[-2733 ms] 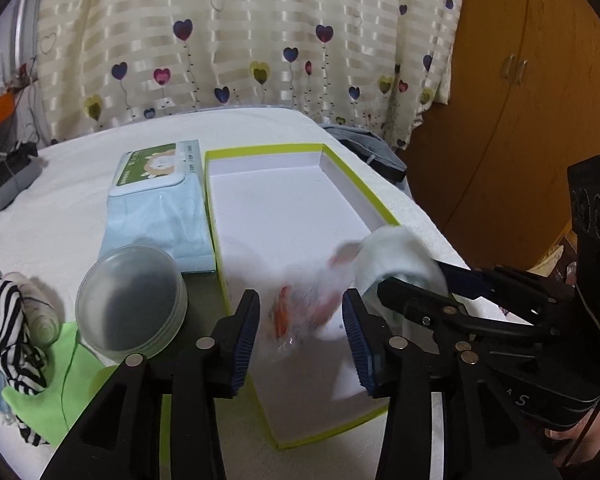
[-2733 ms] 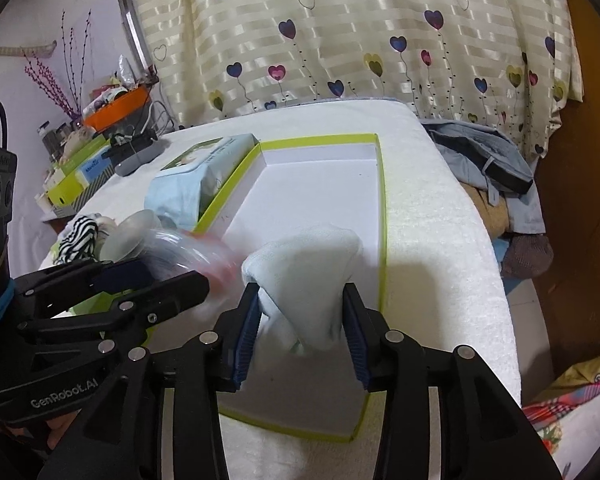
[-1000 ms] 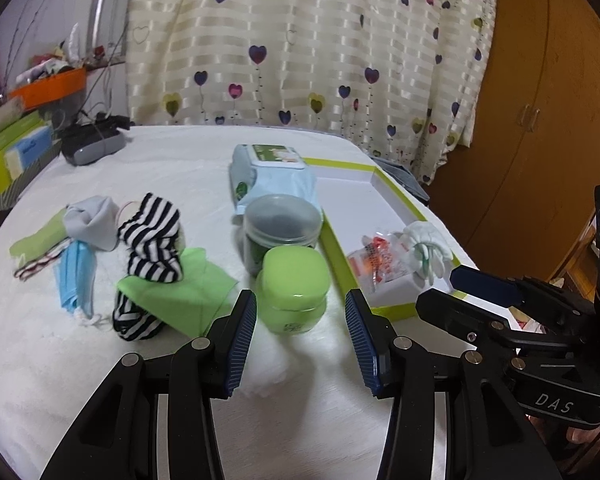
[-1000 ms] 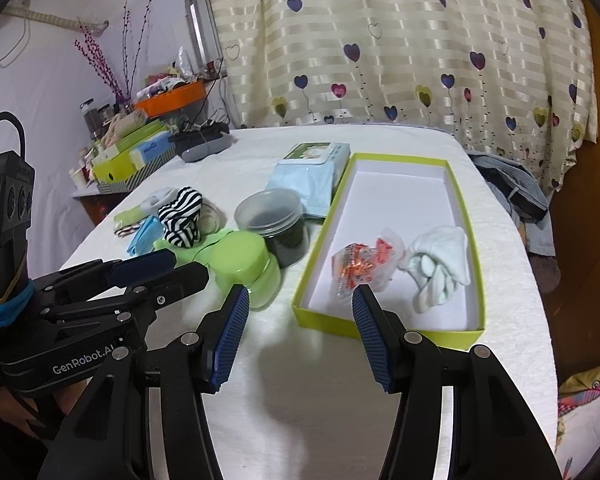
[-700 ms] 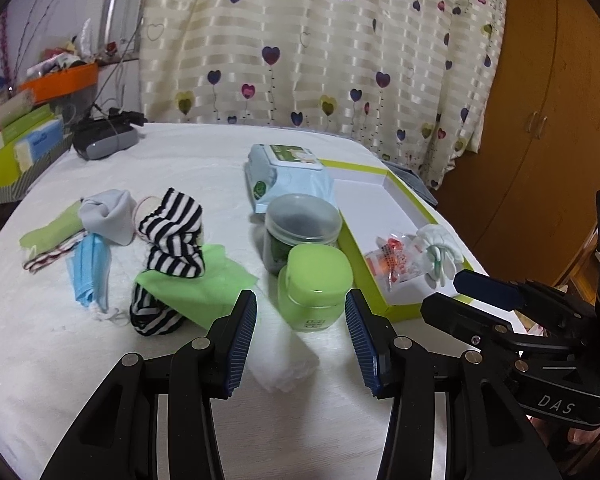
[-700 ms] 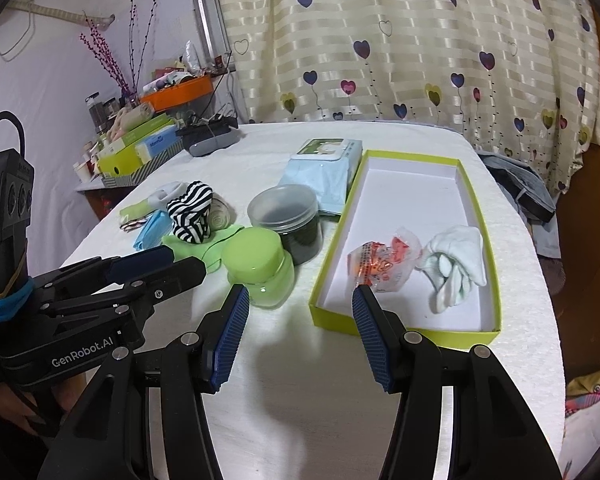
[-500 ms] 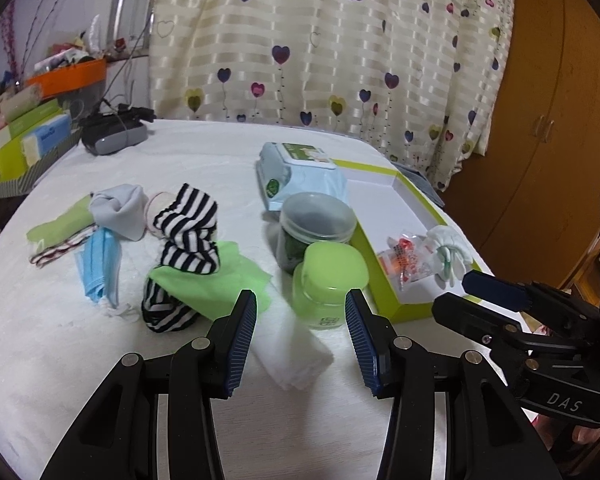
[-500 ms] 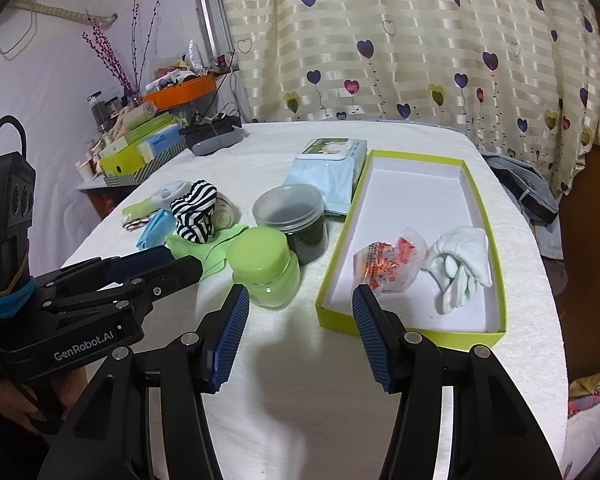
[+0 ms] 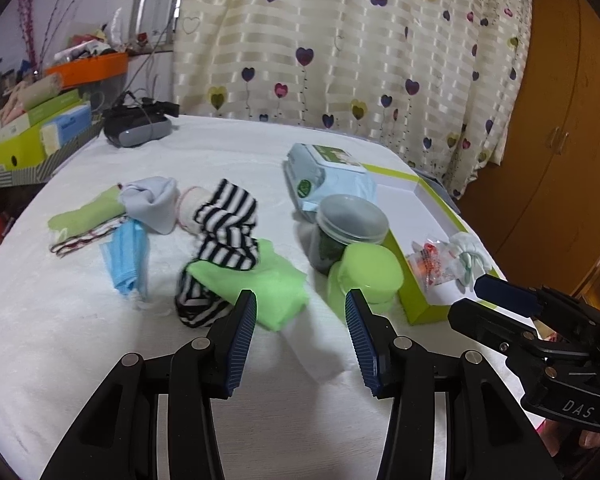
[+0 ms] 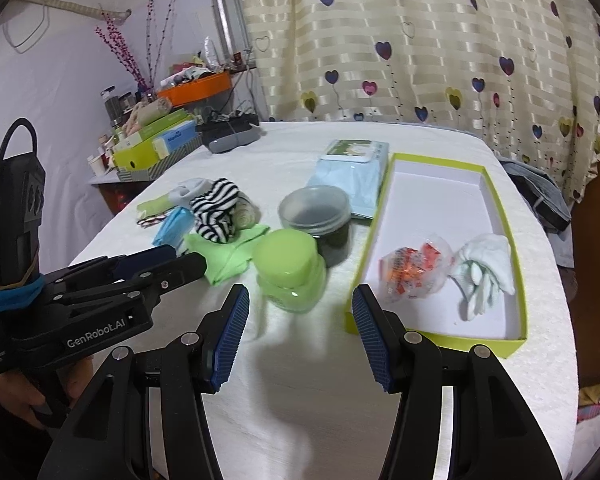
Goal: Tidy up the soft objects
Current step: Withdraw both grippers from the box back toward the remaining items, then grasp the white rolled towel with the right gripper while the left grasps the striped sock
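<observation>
A lime-edged white box point(image 10: 440, 216) point(image 9: 428, 312) lies on the white table; inside rest a clear packet with red contents point(image 10: 414, 266) point(image 9: 428, 266) and a white glove point(image 10: 486, 270) point(image 9: 468, 252). Left of the box lie a striped cloth point(image 9: 228, 220) point(image 10: 216, 210), a green cloth point(image 9: 256, 282) point(image 10: 224, 254), a blue face mask point(image 9: 126, 256) point(image 10: 172, 226) and a grey sock point(image 9: 152, 202). My left gripper point(image 9: 300, 336) hovers open over the table just short of the green cloth. My right gripper point(image 10: 298, 336) stands open near the box's front corner, nothing between its fingers.
A lime-lidded jar point(image 10: 290, 270) point(image 9: 366, 278) and a grey-lidded jar point(image 10: 316, 212) point(image 9: 348, 226) stand beside the box, a wet-wipes pack point(image 10: 354, 172) point(image 9: 332, 172) behind them. A black device point(image 9: 138, 126) and stacked boxes point(image 9: 32, 132) sit at the far left; a wooden wardrobe point(image 9: 560, 120) stands right.
Both grippers let go of the packet and the glove in the box and pulled back. Over the last second the left view slid leftward, bringing the cloth pile closer to centre.
</observation>
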`<state>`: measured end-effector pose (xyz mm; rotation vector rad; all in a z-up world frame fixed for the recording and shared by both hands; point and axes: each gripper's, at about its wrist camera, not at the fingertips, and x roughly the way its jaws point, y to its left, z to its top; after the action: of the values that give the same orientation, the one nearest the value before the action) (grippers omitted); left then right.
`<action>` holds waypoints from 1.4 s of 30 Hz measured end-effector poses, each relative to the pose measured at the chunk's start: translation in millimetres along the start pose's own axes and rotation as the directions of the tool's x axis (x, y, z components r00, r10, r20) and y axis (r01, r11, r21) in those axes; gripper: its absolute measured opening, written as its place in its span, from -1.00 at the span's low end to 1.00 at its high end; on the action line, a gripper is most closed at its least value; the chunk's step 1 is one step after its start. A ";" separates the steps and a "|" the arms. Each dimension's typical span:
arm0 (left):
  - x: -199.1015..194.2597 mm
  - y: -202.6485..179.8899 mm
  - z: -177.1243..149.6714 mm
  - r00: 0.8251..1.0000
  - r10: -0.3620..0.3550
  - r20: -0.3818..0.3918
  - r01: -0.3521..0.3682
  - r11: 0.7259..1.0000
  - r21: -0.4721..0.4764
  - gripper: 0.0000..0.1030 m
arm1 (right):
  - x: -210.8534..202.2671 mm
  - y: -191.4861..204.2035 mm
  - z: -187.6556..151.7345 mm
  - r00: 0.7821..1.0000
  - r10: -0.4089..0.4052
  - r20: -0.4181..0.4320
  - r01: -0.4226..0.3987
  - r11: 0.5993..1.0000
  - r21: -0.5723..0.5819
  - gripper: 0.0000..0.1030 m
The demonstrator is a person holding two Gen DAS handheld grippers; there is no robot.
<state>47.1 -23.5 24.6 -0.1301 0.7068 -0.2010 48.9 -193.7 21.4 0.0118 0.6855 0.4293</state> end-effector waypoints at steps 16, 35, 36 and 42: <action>-0.1 49.5 -1.3 0.998 0.060 -0.008 -0.061 0.995 -0.077 -0.12 | 24.1 34.0 2.6 0.996 0.084 -0.038 -0.087 0.994 -0.070 0.07; 5.7 61.6 -5.4 0.999 0.032 -0.005 -0.032 0.995 -0.091 -0.12 | 73.3 35.3 -20.1 0.979 0.099 -0.178 -0.102 0.995 -0.011 0.07; 6.0 62.2 -5.7 1.000 0.029 -0.005 -0.029 0.995 -0.091 -0.12 | 75.9 35.2 -20.7 0.978 0.097 -0.184 -0.101 0.995 -0.008 0.07; 8.2 61.7 -6.1 1.000 -0.004 -0.009 0.003 0.997 -0.083 -0.12 | 86.8 37.2 -20.6 0.977 0.092 -0.194 -0.094 0.996 -0.002 -0.11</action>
<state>57.8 34.3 3.3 -0.2100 0.7247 -0.1760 82.0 -128.8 -42.0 -0.0086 0.8768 0.5286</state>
